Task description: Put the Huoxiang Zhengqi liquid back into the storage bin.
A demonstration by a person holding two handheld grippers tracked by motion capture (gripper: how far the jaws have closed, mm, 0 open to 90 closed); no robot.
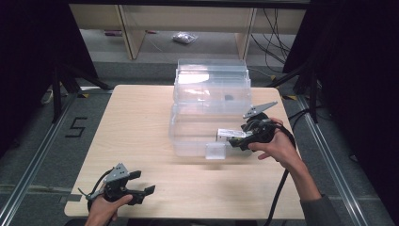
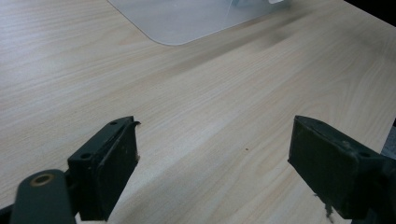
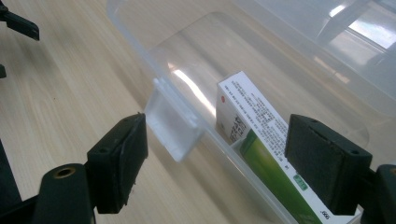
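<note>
Right hand-held gripper (image 1: 235, 140) spread, straddling front wall of clear bin (image 1: 188, 141), white-green carton (image 3: 261, 154) inside bin. Left hand-held gripper (image 1: 142, 183) spread, empty, over bench (image 1: 141, 122).

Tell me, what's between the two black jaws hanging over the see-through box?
In the right gripper view, the clear box's near wall with its latch tab and the green-and-white carton sit between the open jaws.

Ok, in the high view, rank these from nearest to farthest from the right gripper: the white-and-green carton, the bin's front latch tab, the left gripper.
1. White-and-green carton: inside the clear bin, right at the right gripper and its open jaws.
2. Front latch tab: on the bin's near wall, just left of it.
3. Left gripper: near the table's front-left edge.
</note>
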